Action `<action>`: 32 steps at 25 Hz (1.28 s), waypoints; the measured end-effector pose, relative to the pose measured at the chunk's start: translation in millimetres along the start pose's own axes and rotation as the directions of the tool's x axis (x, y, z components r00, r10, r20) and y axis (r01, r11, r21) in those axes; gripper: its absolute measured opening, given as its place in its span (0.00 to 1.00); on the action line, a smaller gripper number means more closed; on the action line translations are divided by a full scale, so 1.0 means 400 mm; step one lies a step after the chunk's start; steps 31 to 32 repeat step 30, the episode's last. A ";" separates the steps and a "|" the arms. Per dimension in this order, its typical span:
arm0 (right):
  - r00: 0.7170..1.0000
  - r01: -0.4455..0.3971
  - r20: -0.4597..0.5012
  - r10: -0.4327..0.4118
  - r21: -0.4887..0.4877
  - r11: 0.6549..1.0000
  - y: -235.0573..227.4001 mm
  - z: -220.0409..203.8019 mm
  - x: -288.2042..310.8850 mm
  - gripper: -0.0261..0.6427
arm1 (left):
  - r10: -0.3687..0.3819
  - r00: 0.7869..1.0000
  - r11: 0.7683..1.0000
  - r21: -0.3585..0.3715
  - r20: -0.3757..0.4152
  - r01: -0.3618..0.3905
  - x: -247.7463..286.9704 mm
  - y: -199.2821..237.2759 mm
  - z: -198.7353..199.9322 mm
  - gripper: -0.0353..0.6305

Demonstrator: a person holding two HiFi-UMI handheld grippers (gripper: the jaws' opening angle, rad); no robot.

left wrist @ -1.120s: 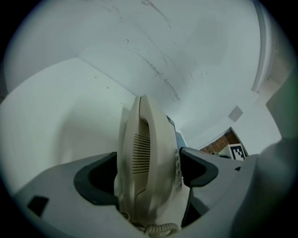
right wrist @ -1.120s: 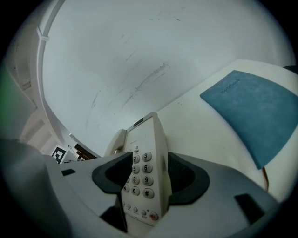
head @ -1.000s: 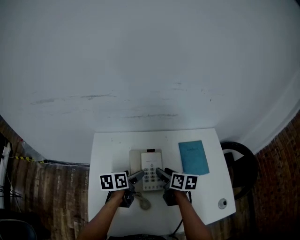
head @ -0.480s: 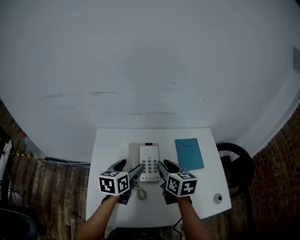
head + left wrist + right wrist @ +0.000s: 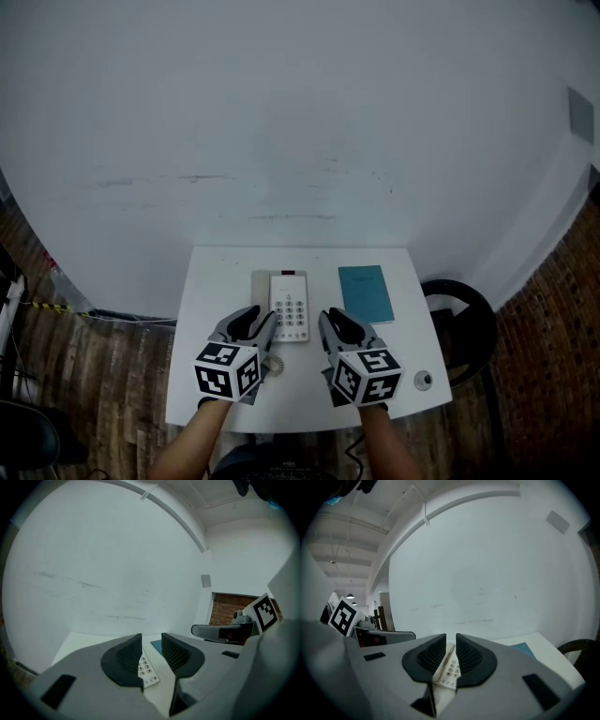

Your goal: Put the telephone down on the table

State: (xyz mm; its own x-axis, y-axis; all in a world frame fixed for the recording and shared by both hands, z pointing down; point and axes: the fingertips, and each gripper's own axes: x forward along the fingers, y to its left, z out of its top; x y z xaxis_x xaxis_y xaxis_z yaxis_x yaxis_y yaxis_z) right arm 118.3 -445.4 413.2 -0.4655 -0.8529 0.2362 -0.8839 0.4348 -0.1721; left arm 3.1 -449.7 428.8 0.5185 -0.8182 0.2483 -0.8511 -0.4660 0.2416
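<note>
White table (image 5: 206, 281), telephone (image 5: 289, 307) lying flat on it.
Your left gripper (image 5: 151, 643) and right gripper (image 5: 450, 641) have just been closing: slim gaps, nothing between.

The left tongs (image 5: 251, 326) cover part of the telephone (image 5: 289, 311); a tiny round object (image 5: 424, 380) defies naming.

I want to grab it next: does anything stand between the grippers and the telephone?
Nothing visible. The telephone lies bare on the table, ahead of the left gripper and right gripper, whose fingers have just been closing, empty; the booklet lies aside.
</note>
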 end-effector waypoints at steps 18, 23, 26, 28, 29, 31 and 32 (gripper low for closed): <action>0.994 0.016 0.109 -0.008 -0.074 0.997 0.046 0.027 -0.190 0.04 | 0.100 0.992 0.991 0.080 0.079 -0.106 -0.161 -0.078 0.001 0.06; 0.995 0.007 0.104 0.001 -0.073 0.997 0.054 0.016 -0.193 0.04 | 0.103 0.992 0.991 0.078 0.074 -0.108 -0.169 -0.076 -0.010 0.06; 0.995 0.005 0.101 0.003 -0.076 0.997 0.057 0.014 -0.189 0.04 | 0.100 0.992 0.991 0.078 0.071 -0.106 -0.167 -0.073 -0.012 0.06; 0.995 0.006 0.101 0.001 -0.072 0.997 0.054 0.013 -0.188 0.04 | 0.100 0.993 0.991 0.079 0.070 -0.105 -0.164 -0.071 -0.012 0.06; 0.995 0.007 0.101 0.000 -0.069 0.998 0.052 0.013 -0.188 0.04 | 0.100 0.993 0.991 0.080 0.070 -0.105 -0.163 -0.071 -0.011 0.06; 0.995 0.008 0.101 -0.001 -0.066 0.998 0.050 0.013 -0.188 0.04 | 0.100 0.993 0.991 0.081 0.070 -0.105 -0.162 -0.070 -0.011 0.06; 0.995 0.008 0.101 -0.001 -0.066 0.998 0.050 0.013 -0.188 0.04 | 0.100 0.993 0.991 0.081 0.070 -0.105 -0.162 -0.070 -0.011 0.06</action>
